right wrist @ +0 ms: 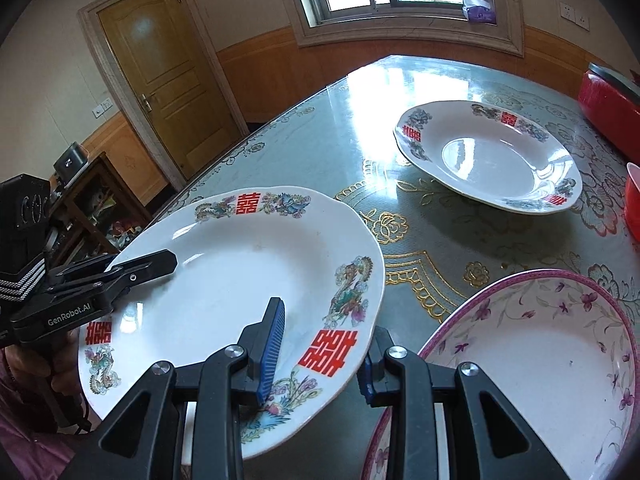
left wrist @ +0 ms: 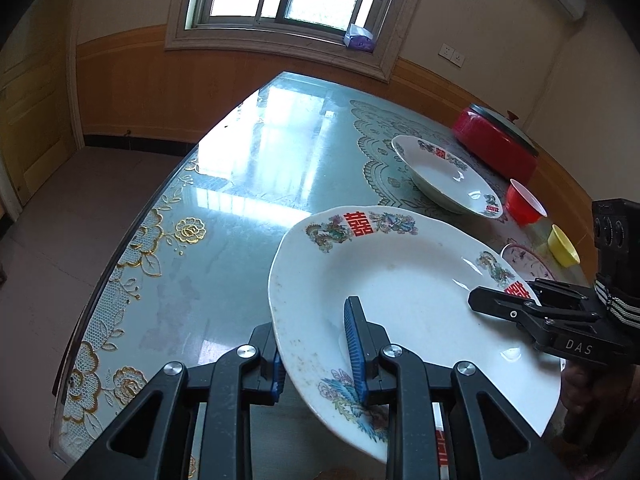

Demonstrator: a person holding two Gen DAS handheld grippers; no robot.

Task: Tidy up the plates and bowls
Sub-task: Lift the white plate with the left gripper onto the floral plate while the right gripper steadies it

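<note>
A white plate with red characters and dragon patterns hangs tilted above the glass-topped table, held from both sides. My left gripper is shut on its left rim, one blue pad on top and the other underneath. My right gripper is shut on the opposite rim in the same way. Each gripper also shows in the other's view, the right gripper and the left gripper. A matching plate lies farther back on the table.
A pink-rimmed floral bowl sits close on the right. Beyond it stand a red cup, a small yellow bowl and a red lidded pot. The table's left edge drops to the floor.
</note>
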